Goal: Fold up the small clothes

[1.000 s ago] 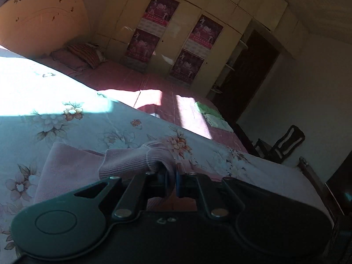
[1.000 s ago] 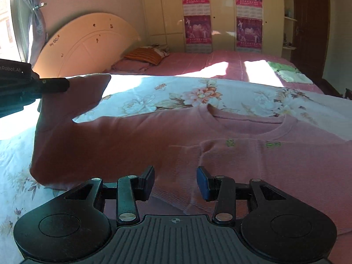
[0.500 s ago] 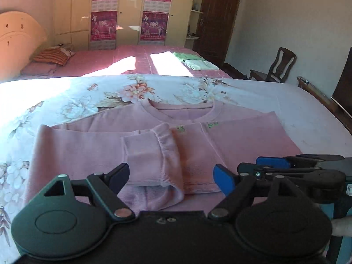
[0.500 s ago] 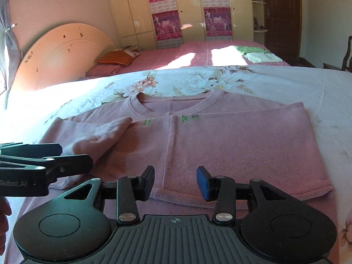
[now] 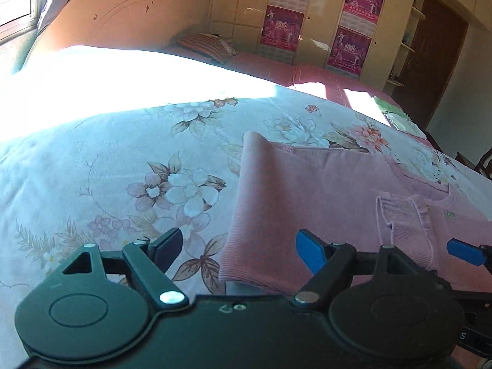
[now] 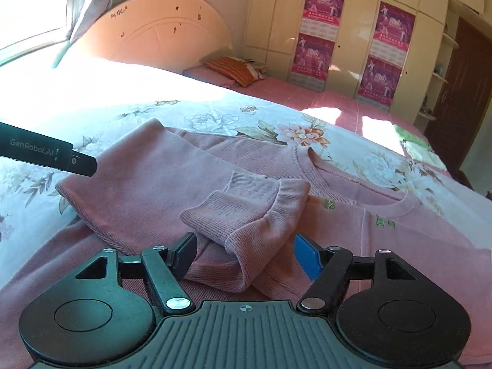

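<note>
A pink sweater (image 6: 160, 181) lies flat on a bed sheet (image 6: 215, 120) with big flowers on it. One sleeve is folded over the body, and its cuff (image 6: 264, 215) lies near the middle, just below the neck hole. Two small green marks sit under the collar. The right gripper (image 6: 245, 256) is low at the bottom — its jaws are wide apart, one on each side of the cuff, not touching it. The left gripper (image 6: 46, 153) pokes in from the left, over the folded edge of the sweater. Behind are a headboard (image 6: 160, 33), a striped pillow (image 6: 233, 69) and pink posters (image 6: 319, 27) on the cupboards.
</note>
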A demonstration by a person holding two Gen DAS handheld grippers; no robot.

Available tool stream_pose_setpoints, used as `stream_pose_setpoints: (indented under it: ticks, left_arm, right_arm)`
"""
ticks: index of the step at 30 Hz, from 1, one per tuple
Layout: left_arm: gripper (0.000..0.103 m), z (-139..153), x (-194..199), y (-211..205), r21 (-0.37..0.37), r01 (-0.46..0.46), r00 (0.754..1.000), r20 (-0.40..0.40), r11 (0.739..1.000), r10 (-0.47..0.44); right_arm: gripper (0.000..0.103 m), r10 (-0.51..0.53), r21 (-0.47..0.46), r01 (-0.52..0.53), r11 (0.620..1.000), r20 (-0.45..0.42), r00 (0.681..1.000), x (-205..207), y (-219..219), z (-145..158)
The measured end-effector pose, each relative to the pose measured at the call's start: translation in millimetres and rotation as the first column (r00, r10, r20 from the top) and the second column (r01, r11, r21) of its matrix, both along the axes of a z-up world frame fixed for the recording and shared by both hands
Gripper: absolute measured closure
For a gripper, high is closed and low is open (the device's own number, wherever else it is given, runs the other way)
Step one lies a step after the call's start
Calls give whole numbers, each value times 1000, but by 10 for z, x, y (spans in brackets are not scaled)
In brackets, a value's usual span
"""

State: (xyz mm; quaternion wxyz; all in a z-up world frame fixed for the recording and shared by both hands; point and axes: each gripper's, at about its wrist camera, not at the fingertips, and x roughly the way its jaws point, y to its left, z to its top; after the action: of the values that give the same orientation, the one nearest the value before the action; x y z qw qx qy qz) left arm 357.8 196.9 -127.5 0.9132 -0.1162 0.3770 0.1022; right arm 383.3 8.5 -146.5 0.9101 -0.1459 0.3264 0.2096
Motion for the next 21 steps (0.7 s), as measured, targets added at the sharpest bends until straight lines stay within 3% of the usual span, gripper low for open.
stream_pose_setpoints:
  ticks: [2,3,4,7,9,14,16,21]
  left_arm:
    - [23,-35,2,-6,-9,11,1000,2,1000,-11]
    - [23,-55,16,-29,-7,21,1000,4,1000,-21]
    - [23,-69,26,-55,0,29,1000,4,1000,-29]
    - [23,-103,62,-111,4,46,999,3,999,-46]
    - [23,-121,70,-124,-1,43,999,2,999,-43]
    - [23,-122,110,-192,18,37,999,9,999,-37]
    - [21,-124,137,-231,24,49,999,9,999,-49]
    - [21,-209,187,-344,0,79,996,-27,997,-79]
  right_arm:
    - [39,27,-39,-27,999,5,1000,27,61,-64]
    - [59,32,-43,-33,999,-4,999,45,68,-87]
    - [72,32,-49,-33,998,-11,999,64,68,-104]
    - [76,23,-21,-23,1000,-26,999,123,0,-98]
    - [89,-28,80,31,996,-37,999,142,-174,27]
    - [92,-200,303,216,928,-83,976,190,-828,315]
    - [98,-256,328,266,906,-74,964,197,-1061,391]
    - [98,-356,312,372,874,-110,928,210,-1535,351]
